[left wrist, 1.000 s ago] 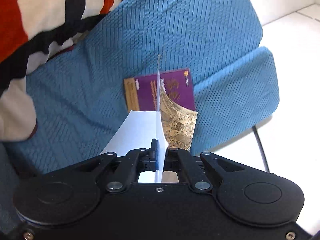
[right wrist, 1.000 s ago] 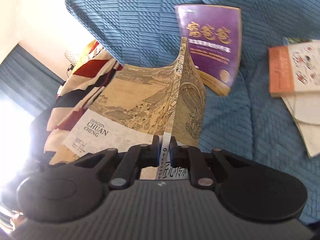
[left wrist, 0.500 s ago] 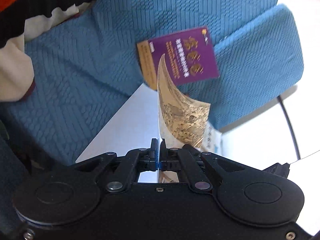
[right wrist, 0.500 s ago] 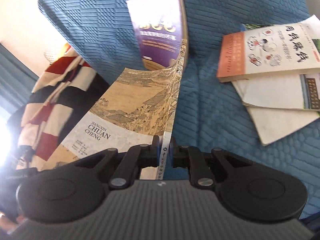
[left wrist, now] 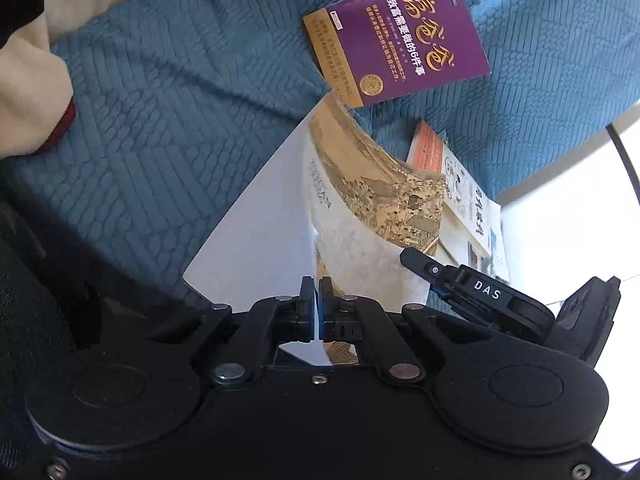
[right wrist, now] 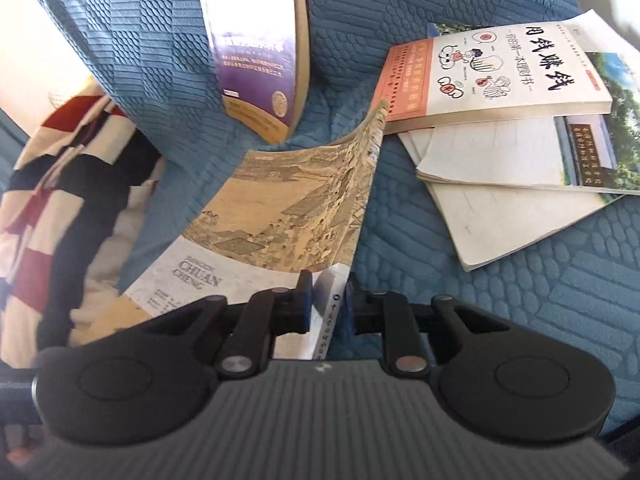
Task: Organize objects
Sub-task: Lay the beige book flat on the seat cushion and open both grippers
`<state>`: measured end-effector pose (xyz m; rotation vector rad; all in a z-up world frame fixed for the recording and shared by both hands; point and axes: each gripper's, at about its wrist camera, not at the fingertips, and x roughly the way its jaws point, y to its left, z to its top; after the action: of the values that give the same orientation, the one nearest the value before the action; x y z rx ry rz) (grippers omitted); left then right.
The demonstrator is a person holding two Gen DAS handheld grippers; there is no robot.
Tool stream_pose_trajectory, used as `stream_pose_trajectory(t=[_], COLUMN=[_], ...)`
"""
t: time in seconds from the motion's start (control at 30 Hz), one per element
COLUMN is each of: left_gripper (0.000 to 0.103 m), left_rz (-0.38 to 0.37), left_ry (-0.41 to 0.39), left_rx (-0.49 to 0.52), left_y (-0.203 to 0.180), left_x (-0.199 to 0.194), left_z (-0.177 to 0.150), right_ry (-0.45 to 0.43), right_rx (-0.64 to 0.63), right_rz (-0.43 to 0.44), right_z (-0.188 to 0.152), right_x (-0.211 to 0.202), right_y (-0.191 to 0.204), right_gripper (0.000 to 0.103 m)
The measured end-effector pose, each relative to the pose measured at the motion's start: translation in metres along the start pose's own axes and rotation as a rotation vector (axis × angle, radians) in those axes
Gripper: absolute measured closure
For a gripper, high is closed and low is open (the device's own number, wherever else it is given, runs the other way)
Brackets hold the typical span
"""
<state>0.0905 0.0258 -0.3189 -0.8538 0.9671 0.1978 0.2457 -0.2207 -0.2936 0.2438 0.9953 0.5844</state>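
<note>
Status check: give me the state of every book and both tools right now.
Tan landscape-painting book: lifted, cover bowed.
Purple gold-lettered book: propped against blue quilted cushion.
Orange-and-white cartoon book: closed, flat atop thin booklets.
Left tool: shut on a white page.
Right tool: opening, spine between the pads.

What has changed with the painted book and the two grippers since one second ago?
Both grippers brought the painted book down toward the blue cushion beside the book stack. The right gripper is opening; its fingers no longer press the spine. The left gripper stays shut on a page. The purple book has not moved.
</note>
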Motion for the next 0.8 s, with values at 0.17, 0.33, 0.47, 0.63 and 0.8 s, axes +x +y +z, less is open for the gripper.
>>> stream_pose_trajectory(t=[0.17, 0.33, 0.47, 0.63, 0.8], left_gripper=[0.097, 0.053, 0.044, 0.044, 0.044], left_rz=[0.008, 0.002, 0.011, 0.069, 0.116], left_ry=[-0.027, -0.047, -0.066, -0.036, -0.012], left_rx=[-0.002, -0.009, 0.012, 0.050, 0.115], left_y=[0.004, 0.012, 0.014, 0.011, 0.007], left_x=[-0.012, -0.030, -0.033, -0.010, 0.019], left_z=[0.000, 0.001, 0.010, 0.027, 0.035], right_ry=[0.012, -0.029, -0.071, -0.086, -0.080], right_rx=[-0.003, -0.020, -0.029, -0.037, -0.057], right_rz=[-0.088, -0.116, -0.126, -0.165, -0.207], right_z=[0.002, 0.002, -0.008, -0.030, -0.049], right_x=[-0.004, -0.020, -0.032, -0.032, -0.016], right_y=[0.001, 0.008, 0.023, 0.040, 0.039], right_gripper=[0.075, 0.063, 0.050, 0.051, 0.052])
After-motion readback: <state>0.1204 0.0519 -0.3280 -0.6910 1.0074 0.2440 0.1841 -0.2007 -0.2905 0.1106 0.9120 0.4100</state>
